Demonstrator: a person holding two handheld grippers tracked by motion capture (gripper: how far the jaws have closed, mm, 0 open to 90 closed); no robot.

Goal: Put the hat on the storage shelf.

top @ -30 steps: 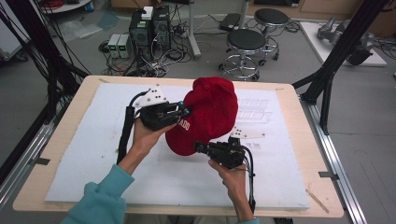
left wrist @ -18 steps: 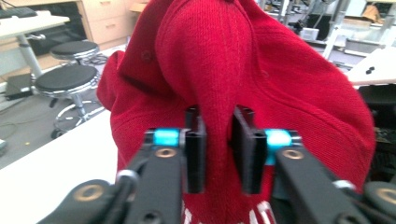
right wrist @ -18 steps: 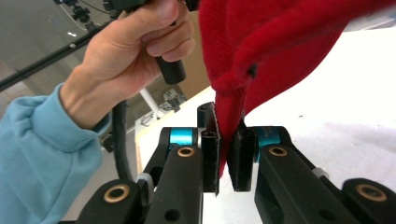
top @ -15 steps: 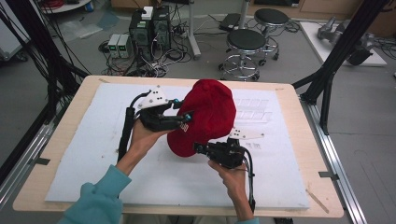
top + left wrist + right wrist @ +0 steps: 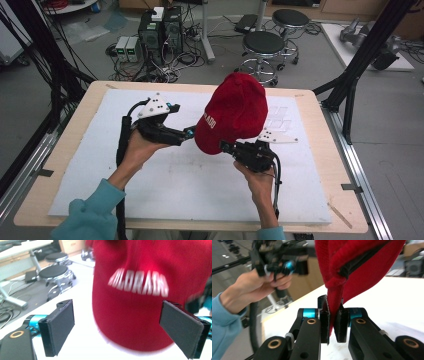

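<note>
Left gripper (image 5: 192, 134): jaws have just been opened and are spread wide, pads (image 5: 61, 326) clear of the cloth, nothing pinched.
Cap (image 5: 235, 112): red, white lettering on the front, held up off the white mat (image 5: 150, 185), just beside the left gripper's tips.
Right gripper (image 5: 225, 146): jaws are pressed together on a fold of the cap's lower edge, seen plainly in the right gripper view (image 5: 333, 326).
Table (image 5: 65, 150): wooden rim is seen around the mat.

A red cap (image 5: 237, 112) with white lettering across its front hangs lifted above the white mat (image 5: 150, 190); its crown tilts up and away; a fold of its lower edge is pinched; the fabric droops limp.
</note>
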